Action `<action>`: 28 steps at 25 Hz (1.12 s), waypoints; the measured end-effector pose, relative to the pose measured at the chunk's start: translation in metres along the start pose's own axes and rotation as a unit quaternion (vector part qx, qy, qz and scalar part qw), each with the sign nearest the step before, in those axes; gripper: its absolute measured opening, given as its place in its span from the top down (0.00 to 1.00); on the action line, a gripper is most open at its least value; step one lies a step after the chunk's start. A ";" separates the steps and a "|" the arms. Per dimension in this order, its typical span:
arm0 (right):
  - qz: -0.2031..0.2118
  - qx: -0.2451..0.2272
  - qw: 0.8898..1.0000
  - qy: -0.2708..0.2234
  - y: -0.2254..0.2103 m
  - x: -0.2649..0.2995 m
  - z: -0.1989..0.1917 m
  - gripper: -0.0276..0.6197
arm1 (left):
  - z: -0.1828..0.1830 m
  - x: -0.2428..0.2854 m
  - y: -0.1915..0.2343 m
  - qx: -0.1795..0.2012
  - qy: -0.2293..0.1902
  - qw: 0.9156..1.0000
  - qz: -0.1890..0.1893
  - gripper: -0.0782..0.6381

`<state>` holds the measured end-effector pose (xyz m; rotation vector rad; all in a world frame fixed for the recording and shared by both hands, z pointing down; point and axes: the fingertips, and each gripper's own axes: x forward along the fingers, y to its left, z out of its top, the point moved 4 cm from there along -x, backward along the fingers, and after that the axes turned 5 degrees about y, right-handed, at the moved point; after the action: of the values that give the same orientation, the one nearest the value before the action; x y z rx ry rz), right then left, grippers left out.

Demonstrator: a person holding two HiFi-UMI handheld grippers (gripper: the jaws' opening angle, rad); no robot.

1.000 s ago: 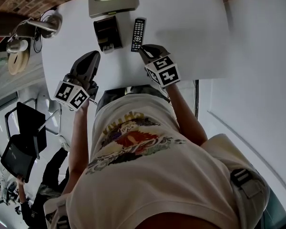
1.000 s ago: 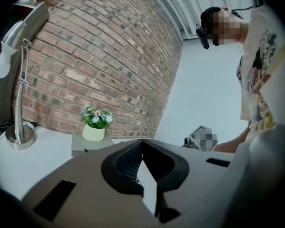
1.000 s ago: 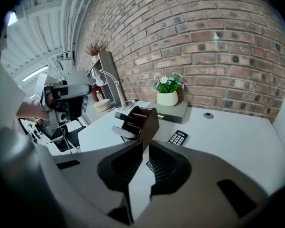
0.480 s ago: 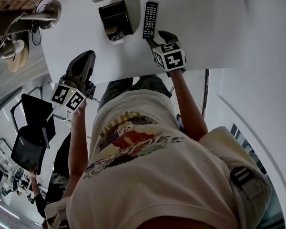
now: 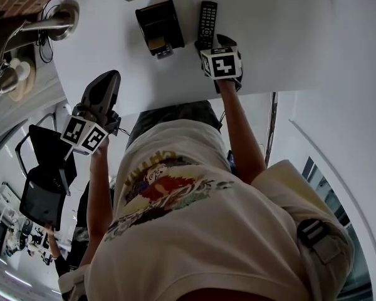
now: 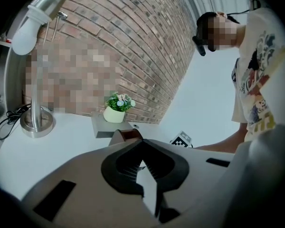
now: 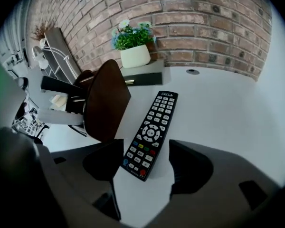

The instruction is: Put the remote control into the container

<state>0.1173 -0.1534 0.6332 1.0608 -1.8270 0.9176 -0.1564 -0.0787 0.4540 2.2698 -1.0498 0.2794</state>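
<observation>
Head view: remote (image 5: 207, 24) flat on surface (image 5: 269, 36), just right of container (image 5: 155, 29); right claw (image 5: 214, 44) has advanced to its near end.
Left gripper view: left claw (image 6: 142, 167) closed, empty, well back from container.
Right gripper view: jaws opening, straddling remote's near end, pads clear. Grasp judged imminent; nothing lifted yet.

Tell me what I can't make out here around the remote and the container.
- Inside of the container: right gripper view shows only its brown outer wall; head view too small, dark.
- Near end of the remote control: head view, partly covered by the right gripper, whose jaws are opening around it.
- Button print: too small in both.
- Left gripper view: the left gripper itself hides the remote control.
</observation>
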 end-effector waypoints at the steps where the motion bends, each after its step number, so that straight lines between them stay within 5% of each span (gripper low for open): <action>1: -0.003 0.005 1.000 0.005 -0.001 0.004 0.000 0.52 | -0.001 -0.001 0.003 -0.002 0.002 1.000 0.001 0.88; 16: -0.070 0.016 0.997 0.039 0.007 0.017 0.005 0.52 | 0.008 -0.001 0.027 -0.011 0.002 1.000 -0.005 0.88; 28: -0.014 0.078 0.996 0.033 -0.015 -0.001 0.012 0.62 | 0.011 -0.006 0.016 -0.011 -0.025 0.999 -0.021 0.88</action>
<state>0.1284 -0.1693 0.6300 1.1354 -1.7044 1.0792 -0.1730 -0.0897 0.4493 2.2868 -1.0257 0.1931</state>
